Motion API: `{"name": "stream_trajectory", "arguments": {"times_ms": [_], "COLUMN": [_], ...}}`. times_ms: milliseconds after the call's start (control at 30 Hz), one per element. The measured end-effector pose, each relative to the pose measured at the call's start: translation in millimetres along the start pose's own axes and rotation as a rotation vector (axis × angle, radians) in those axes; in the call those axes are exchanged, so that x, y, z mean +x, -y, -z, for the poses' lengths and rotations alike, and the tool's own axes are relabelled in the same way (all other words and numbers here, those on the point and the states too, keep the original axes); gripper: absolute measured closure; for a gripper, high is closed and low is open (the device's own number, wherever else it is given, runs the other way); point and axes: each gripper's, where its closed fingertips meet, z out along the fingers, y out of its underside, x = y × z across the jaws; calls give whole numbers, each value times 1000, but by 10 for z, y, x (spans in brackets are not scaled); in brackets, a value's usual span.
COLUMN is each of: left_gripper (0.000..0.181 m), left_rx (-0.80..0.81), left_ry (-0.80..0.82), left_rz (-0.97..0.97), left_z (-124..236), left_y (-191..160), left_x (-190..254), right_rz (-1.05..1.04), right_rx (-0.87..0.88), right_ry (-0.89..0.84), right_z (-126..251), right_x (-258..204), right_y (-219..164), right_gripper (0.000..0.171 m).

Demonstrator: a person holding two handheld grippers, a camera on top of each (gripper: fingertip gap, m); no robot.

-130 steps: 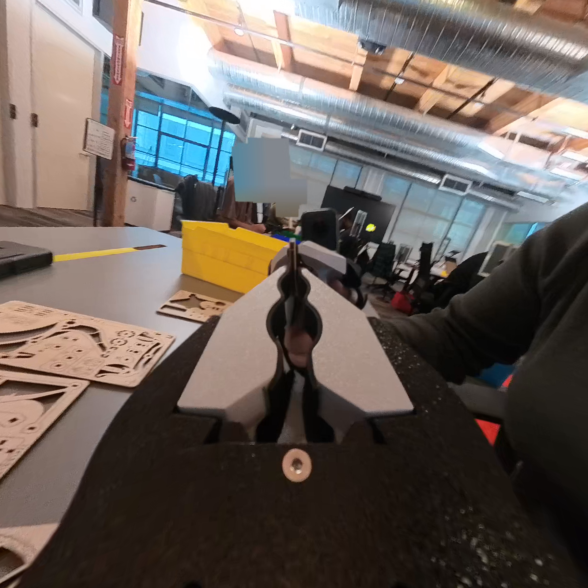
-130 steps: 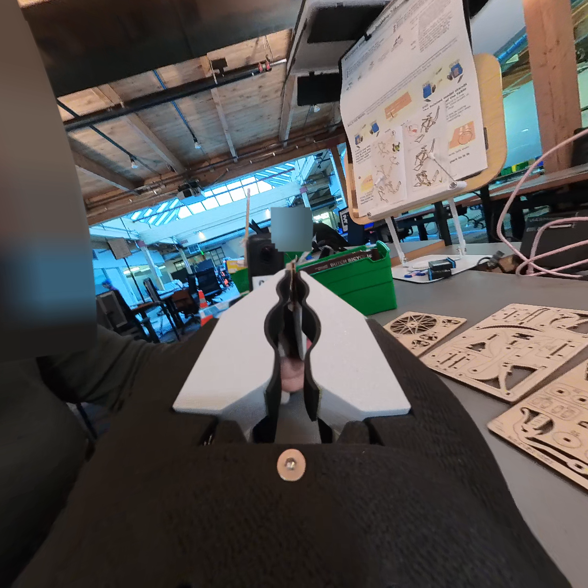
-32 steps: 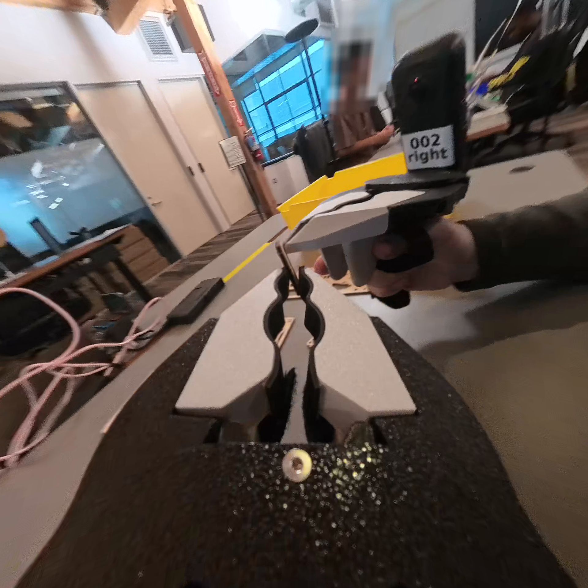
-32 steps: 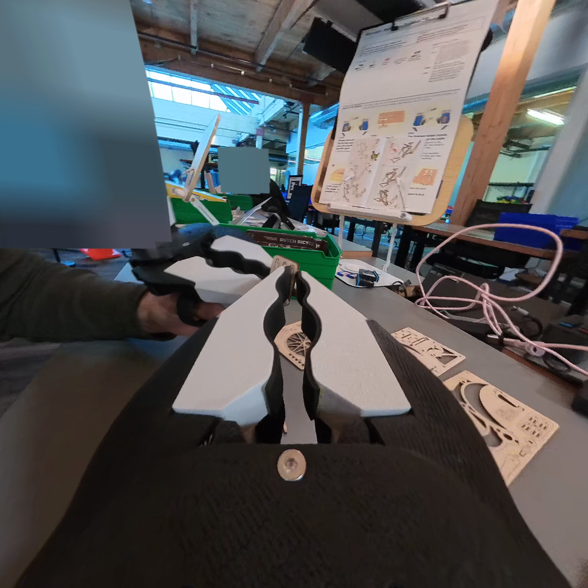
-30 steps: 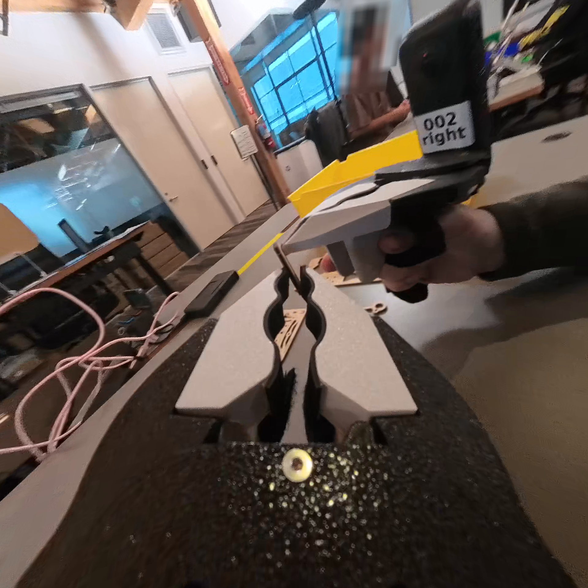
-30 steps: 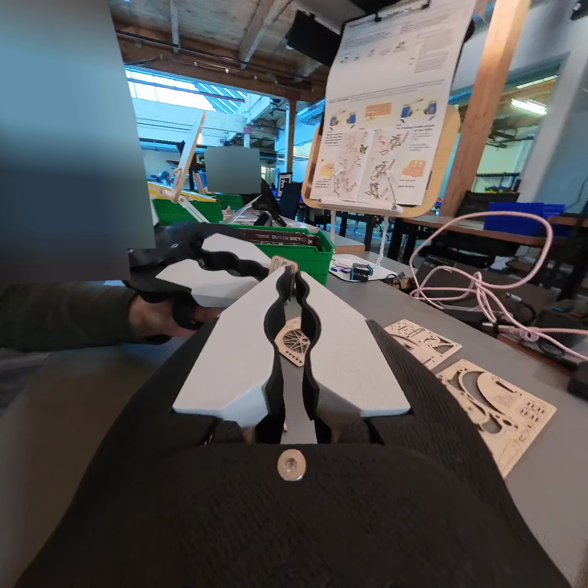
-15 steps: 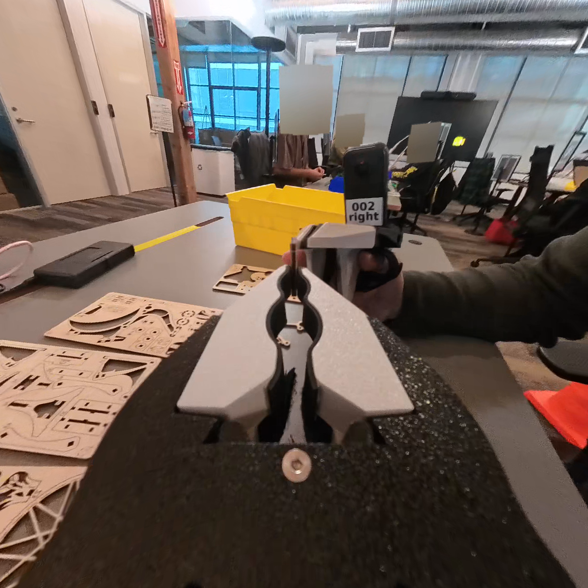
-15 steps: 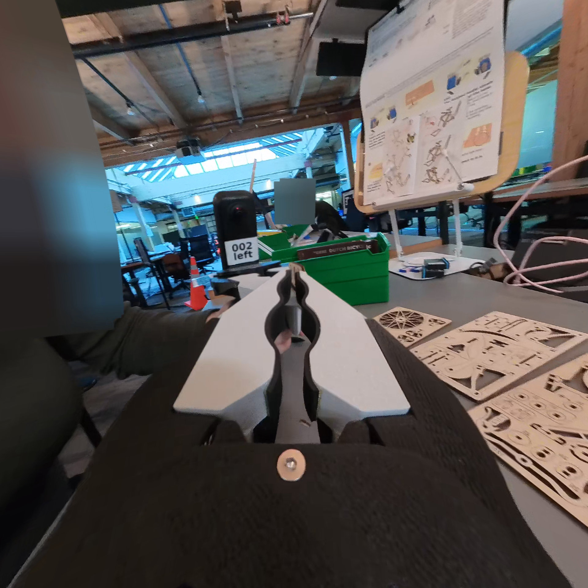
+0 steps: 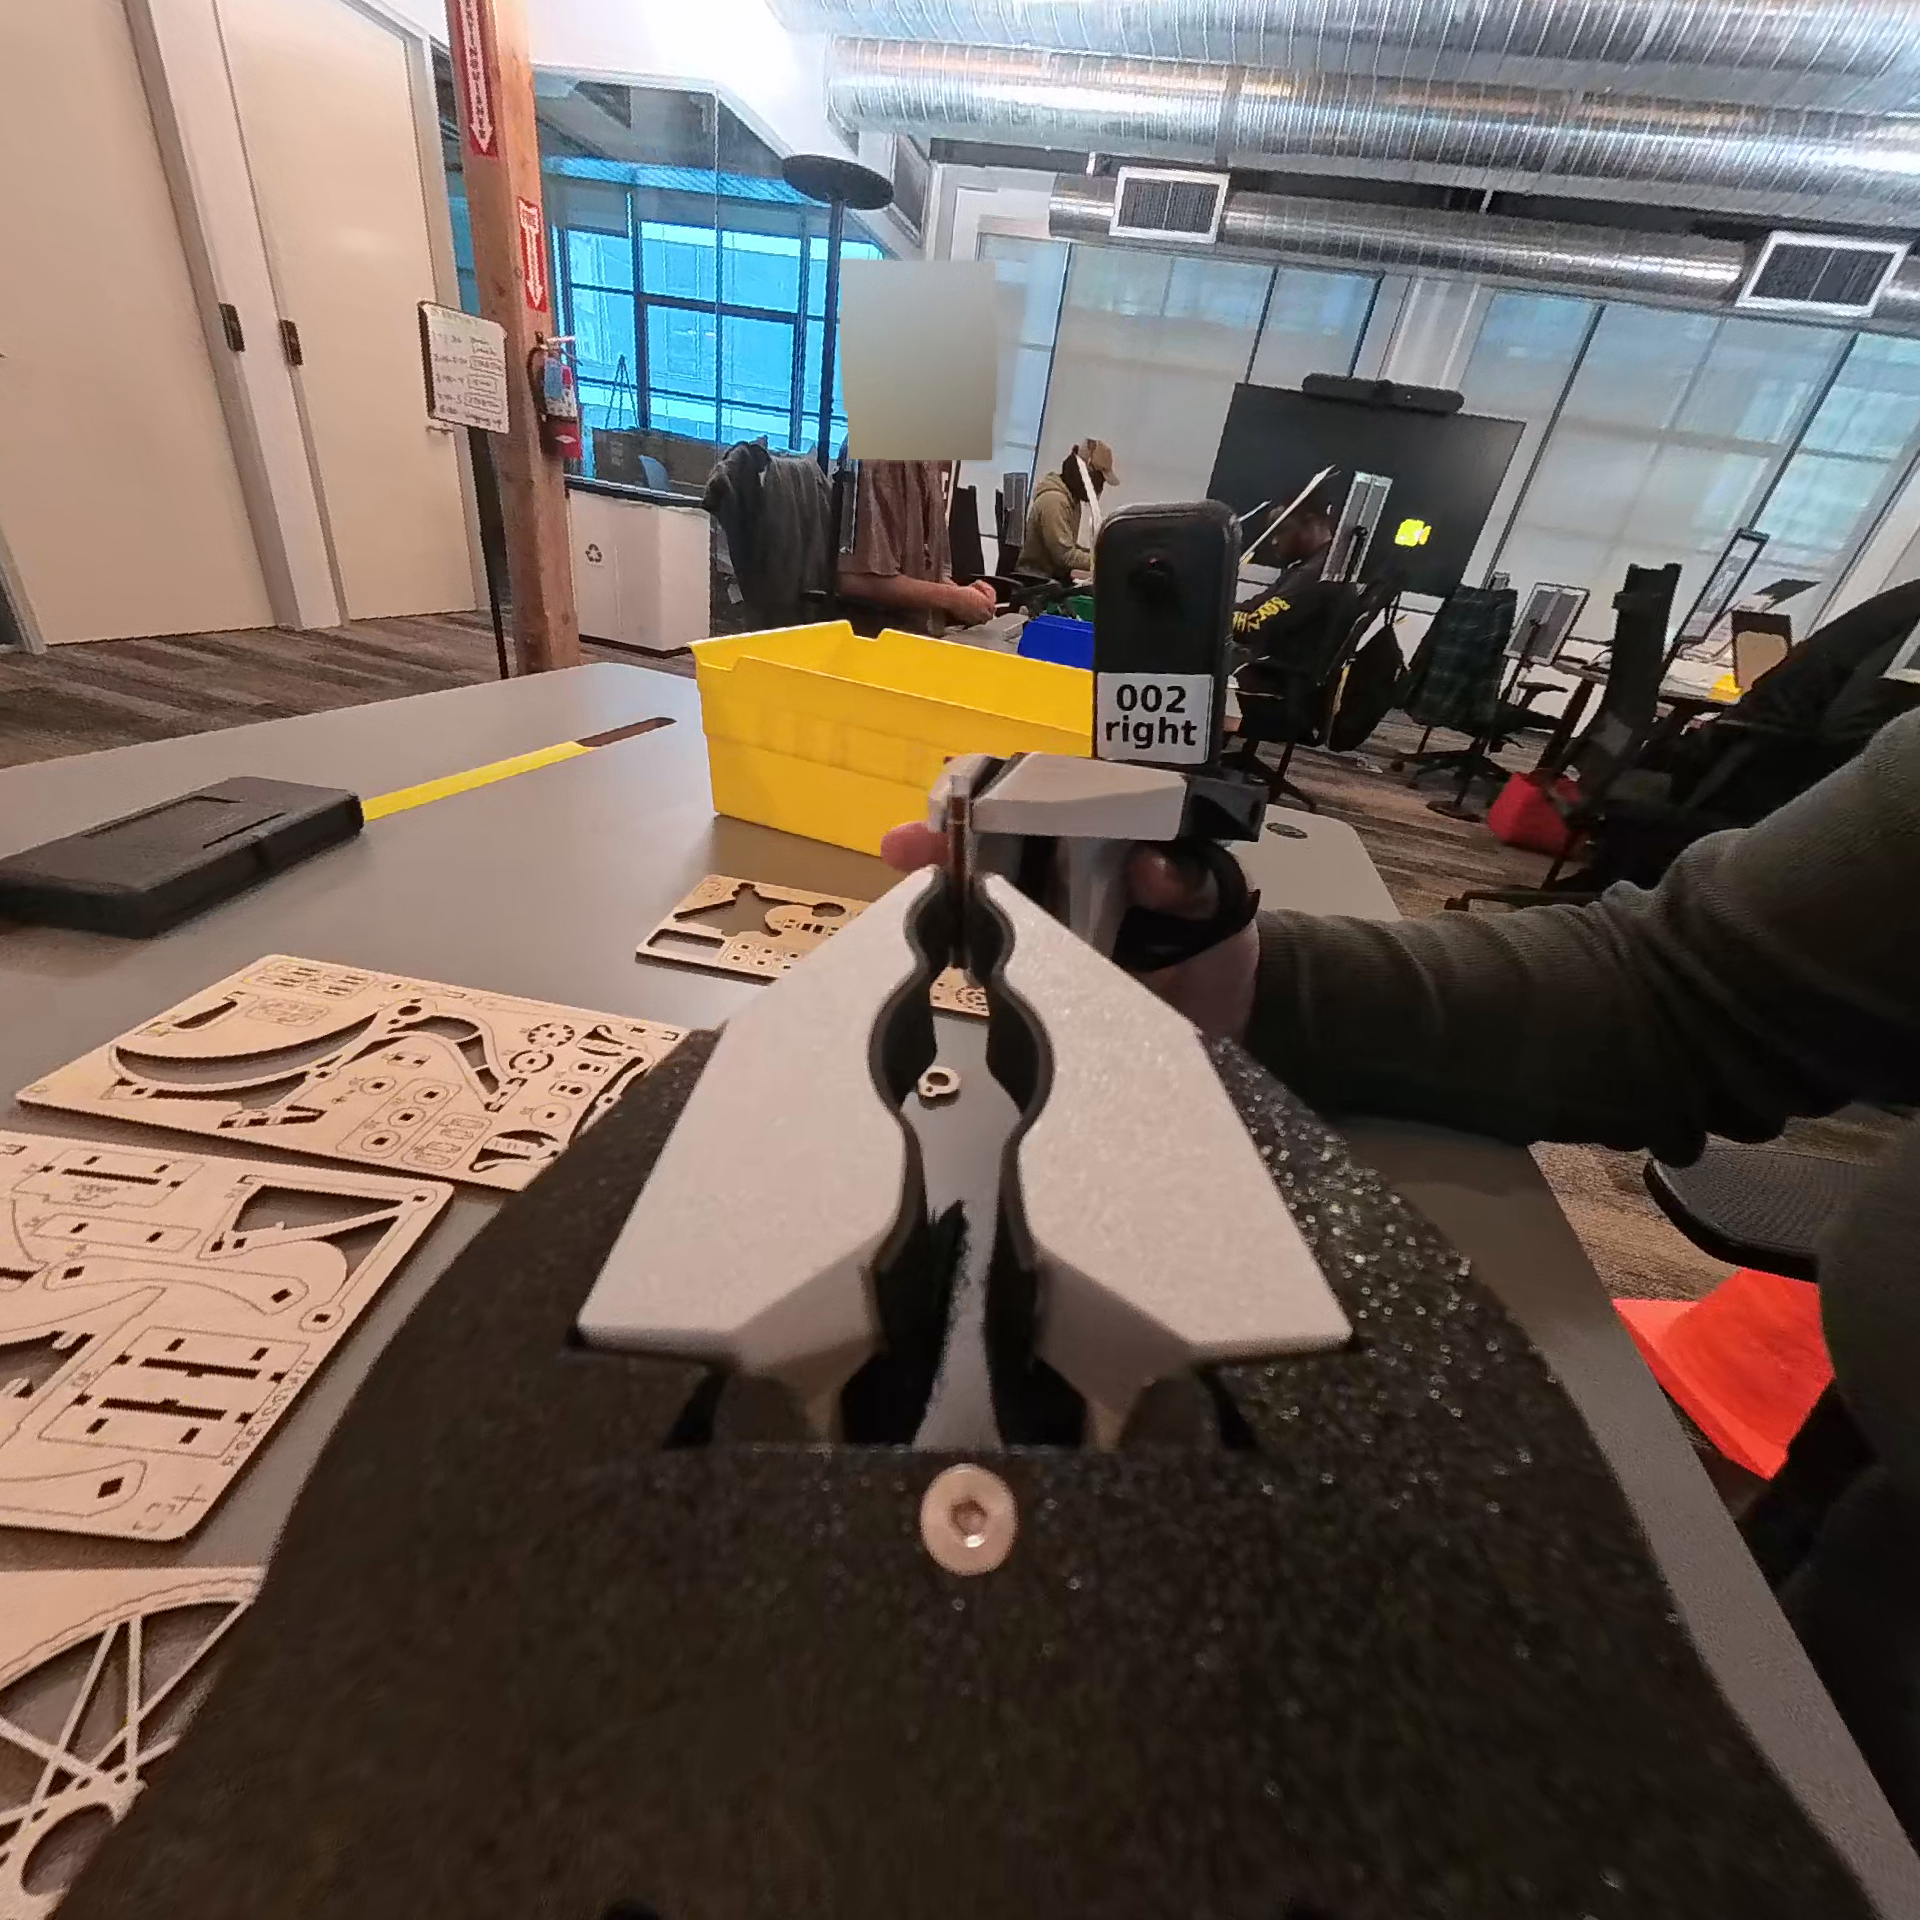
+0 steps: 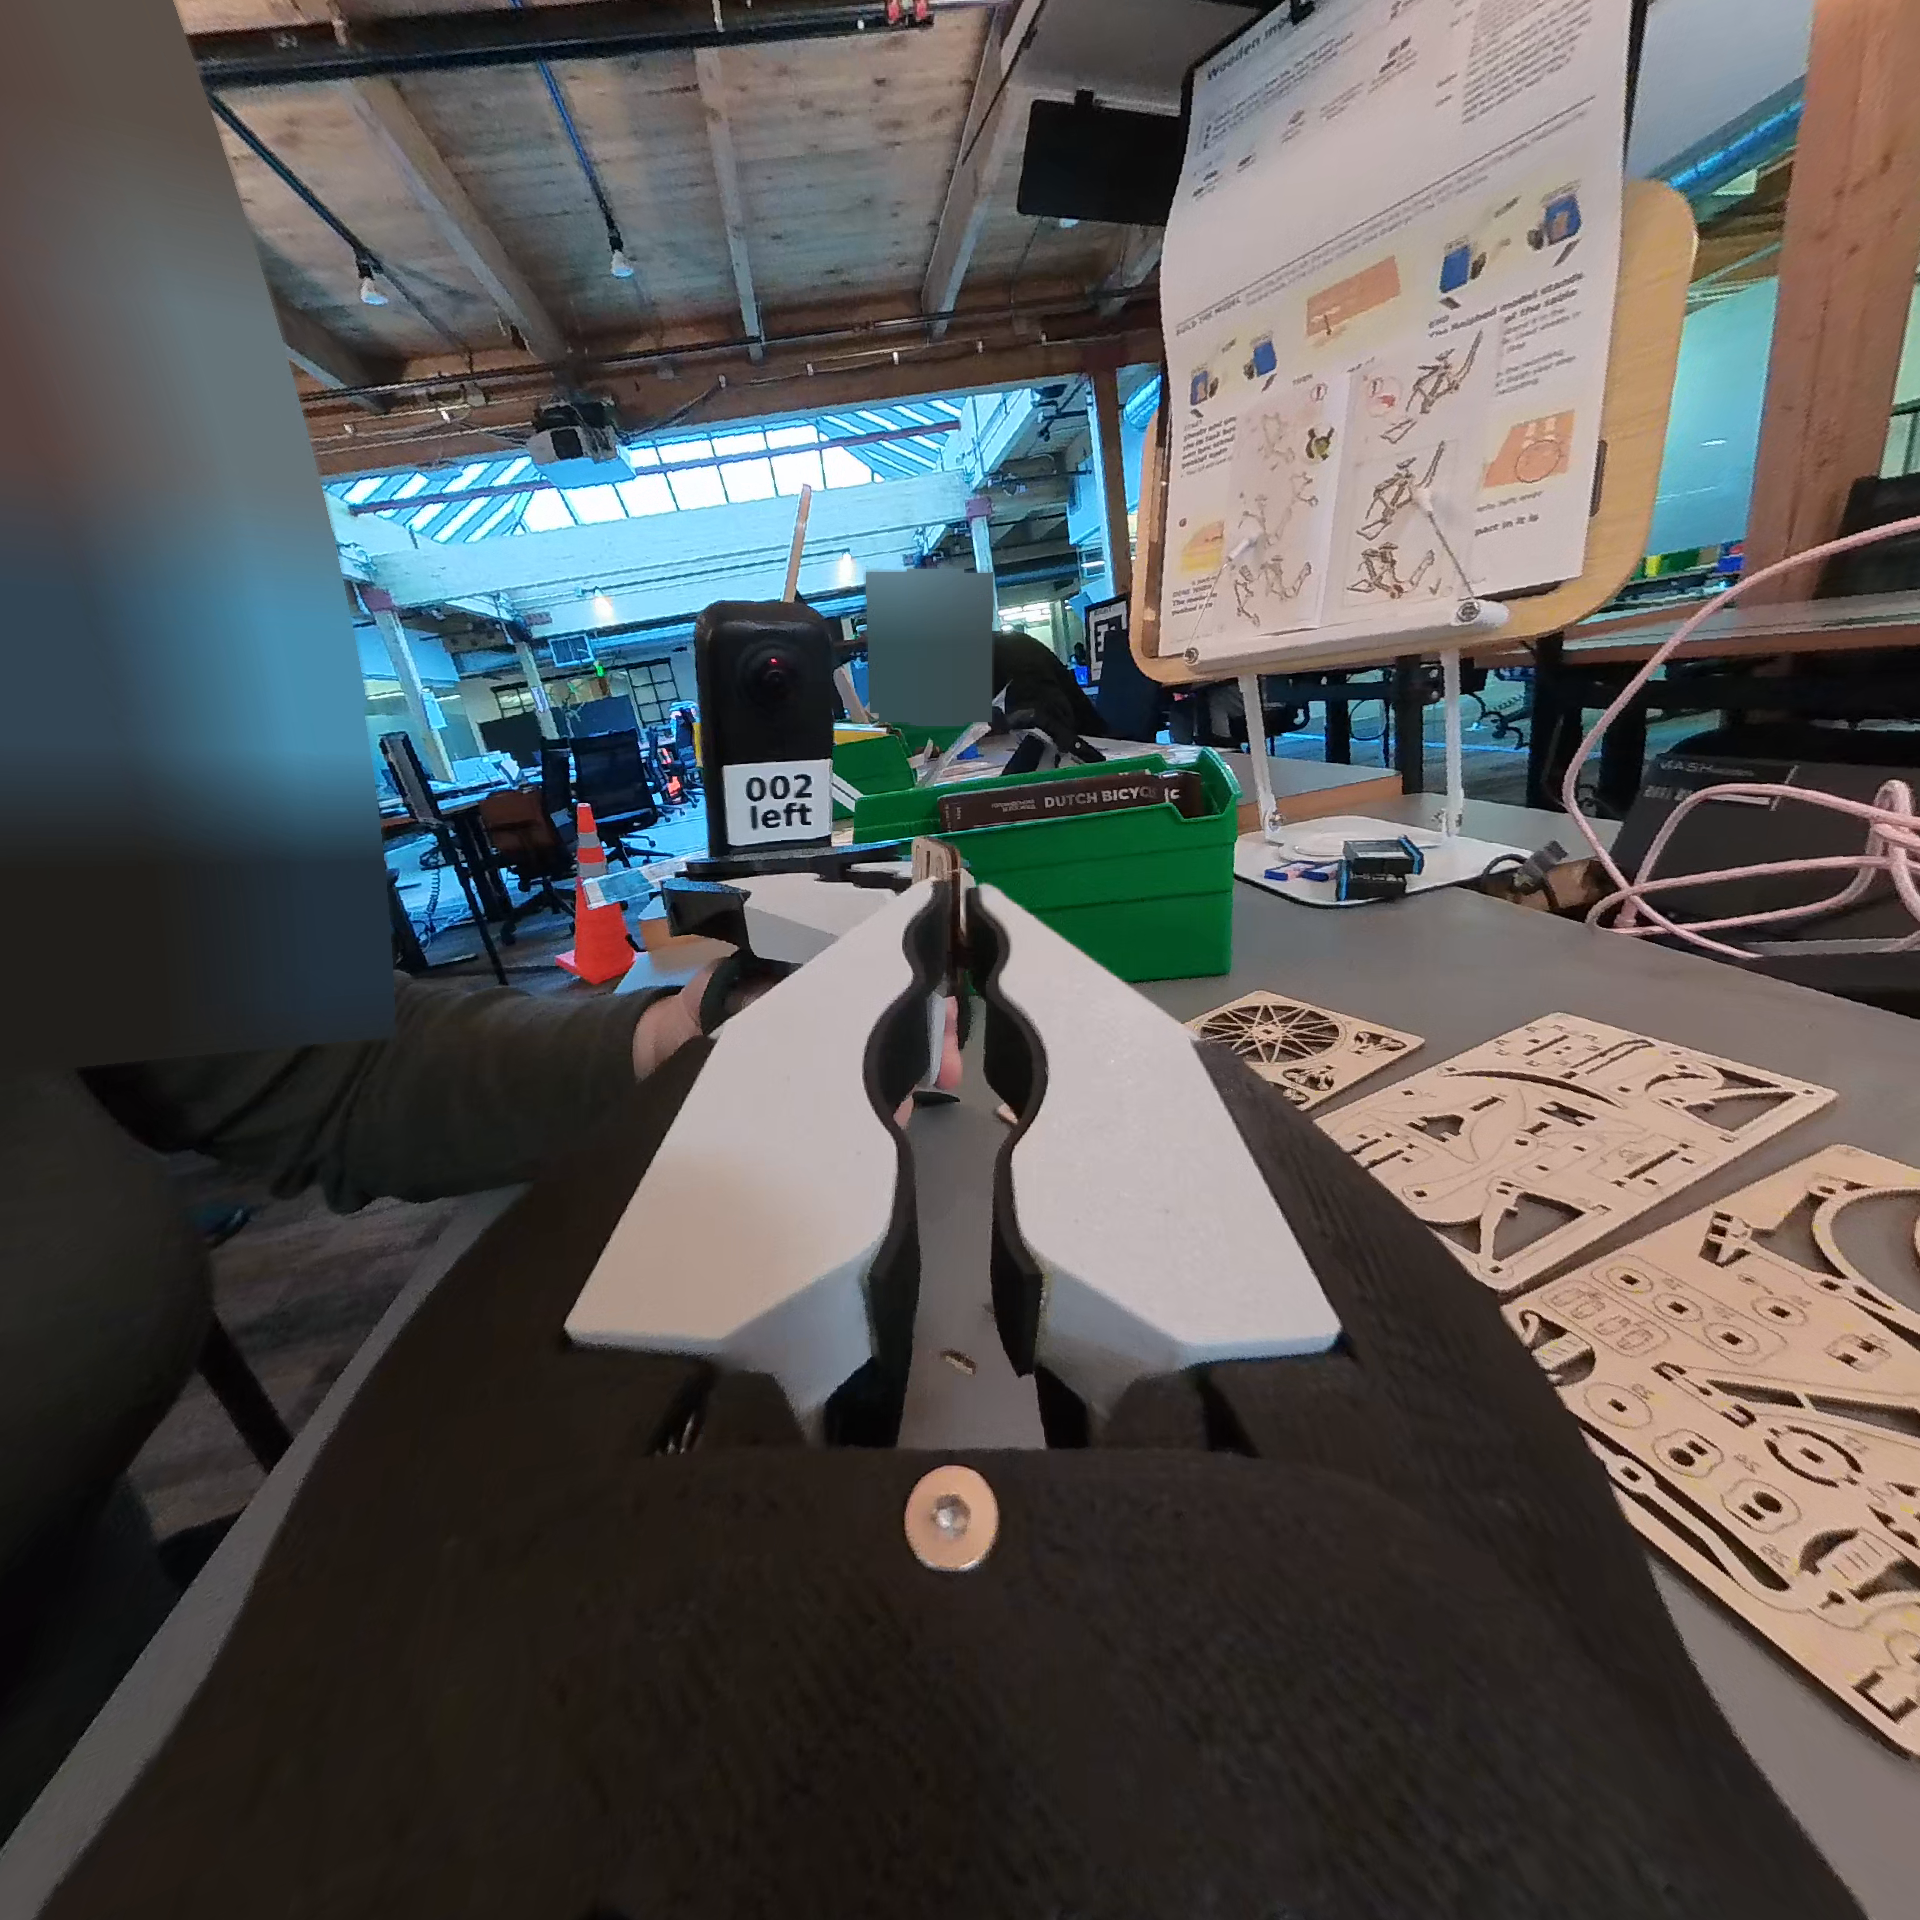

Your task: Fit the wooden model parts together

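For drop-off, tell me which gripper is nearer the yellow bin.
Right. Right gripper sits just before the yellow bin; left gripper is farther back, both gripping the wooden part.

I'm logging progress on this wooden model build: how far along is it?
Early. Done: small parts punched out; one loose ring lies on the table. In hand: the left claw and right claw each pinch a thin wooden piece, tips meeting. Left: the wooden sheets remain mostly full; no assembled model shows.

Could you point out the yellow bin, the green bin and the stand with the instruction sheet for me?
yellow bin (image 9: 831, 774), left wrist view, front wall.
green bin (image 10: 1132, 894), right wrist view, front wall.
instruction stand (image 10: 1652, 343), right wrist view, wooden board's right edge.
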Motion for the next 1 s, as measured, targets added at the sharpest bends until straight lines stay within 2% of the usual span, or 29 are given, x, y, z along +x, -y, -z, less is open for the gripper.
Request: {"name": "stream_trajectory", "arguments": {"times_ms": [233, 533, 733, 1000], "left_gripper": [181, 181, 178, 175], "left_rx": [-1, -10, -102, -258], "left_ry": [-12, -7, 196, 342], "left_rz": [8, 4, -368, -670], "left_z": [-11, -16, -16, 2], "left_y": [-7, -29, -40, -169], "left_x": [21, 11, -60, -220], "right_rz": [-10, -5, -13, -9], "right_rx": [-9, -31, -54, -124], "right_ry": [31, 1, -52, -156], "right_z": [-9, -13, -17, -23], "right_x": [-45, 2, 56, 202], "right_y": [-9, -32, -40, -194], "right_gripper": [166, 171, 171, 171]}}
